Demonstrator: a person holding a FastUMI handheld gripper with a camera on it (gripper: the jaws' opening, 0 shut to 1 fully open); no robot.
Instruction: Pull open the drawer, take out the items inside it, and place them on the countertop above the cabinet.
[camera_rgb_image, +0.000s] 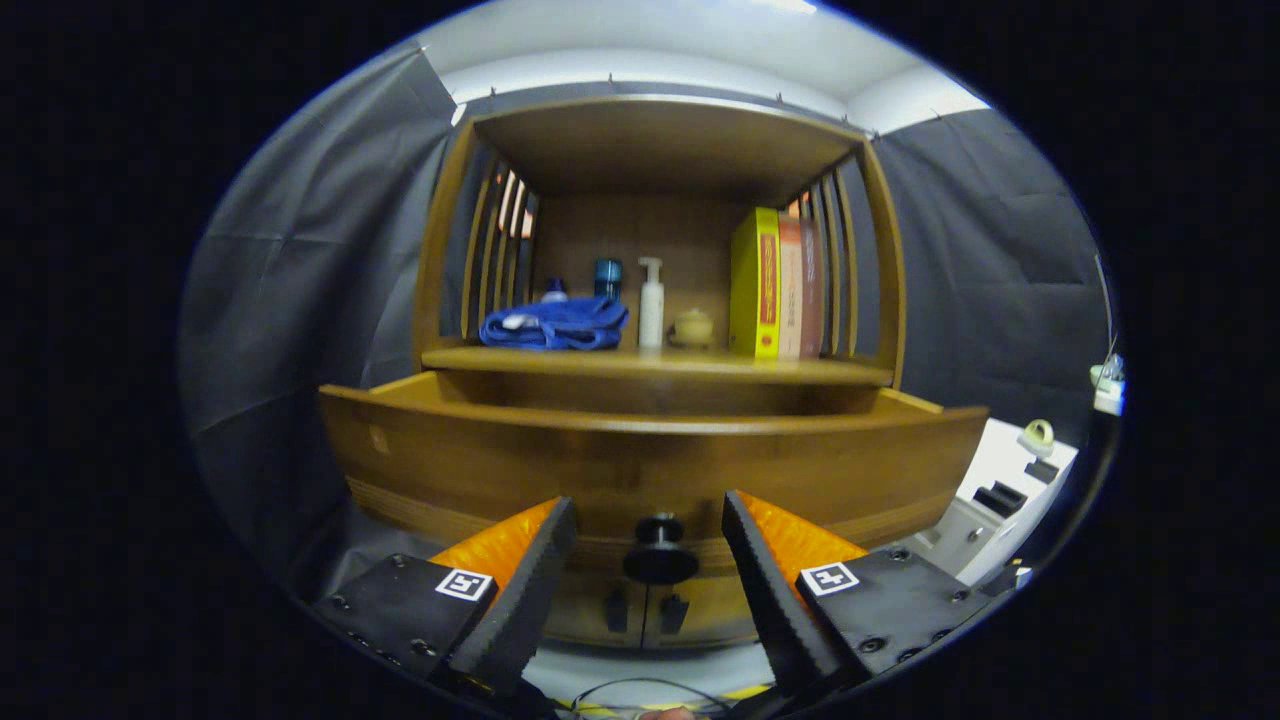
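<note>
A wooden cabinet stands ahead with its drawer (650, 460) pulled out toward me; I see the drawer's front panel and top rim, while its inside is hidden. A round black knob (660, 555) sticks out of the drawer front. My gripper (648, 520) is open, its fingers on either side of the knob with a gap to each, touching nothing. Above the drawer runs the countertop (655, 365), carrying a blue cloth (555, 325), a white pump bottle (651, 302), a small round jar (692, 328) and a dark blue cup (607, 277).
Upright books (775, 285), one yellow, stand at the countertop's right end. Wooden slats wall both sides of the shelf under a wooden top. A white box (1000, 490) with a tape roll (1038, 435) sits to the cabinet's right. A cable lies on the floor below.
</note>
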